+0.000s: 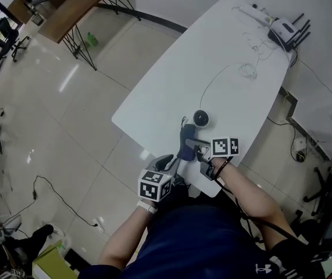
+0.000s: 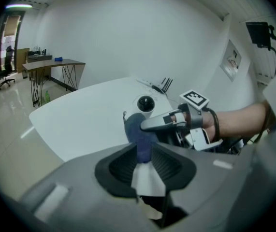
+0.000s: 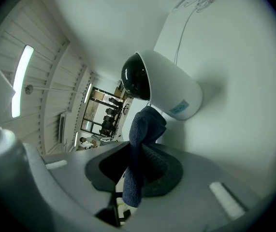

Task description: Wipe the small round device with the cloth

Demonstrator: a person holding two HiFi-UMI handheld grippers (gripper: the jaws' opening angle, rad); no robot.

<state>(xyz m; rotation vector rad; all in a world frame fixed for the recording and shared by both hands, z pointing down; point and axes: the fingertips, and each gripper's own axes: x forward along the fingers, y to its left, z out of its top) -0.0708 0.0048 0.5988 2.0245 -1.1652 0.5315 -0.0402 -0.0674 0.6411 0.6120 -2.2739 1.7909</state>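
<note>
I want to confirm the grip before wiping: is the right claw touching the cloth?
Touching. The right gripper view shows the dark blue cloth pinched between the jaws of the right claw, its end sticking out toward the device.

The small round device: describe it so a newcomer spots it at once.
On the white table, go to the end nearest the person. Just beyond the dark blue cloth sits the device: white, round, with a glossy black face, unlike the antennaed router far off.
</note>
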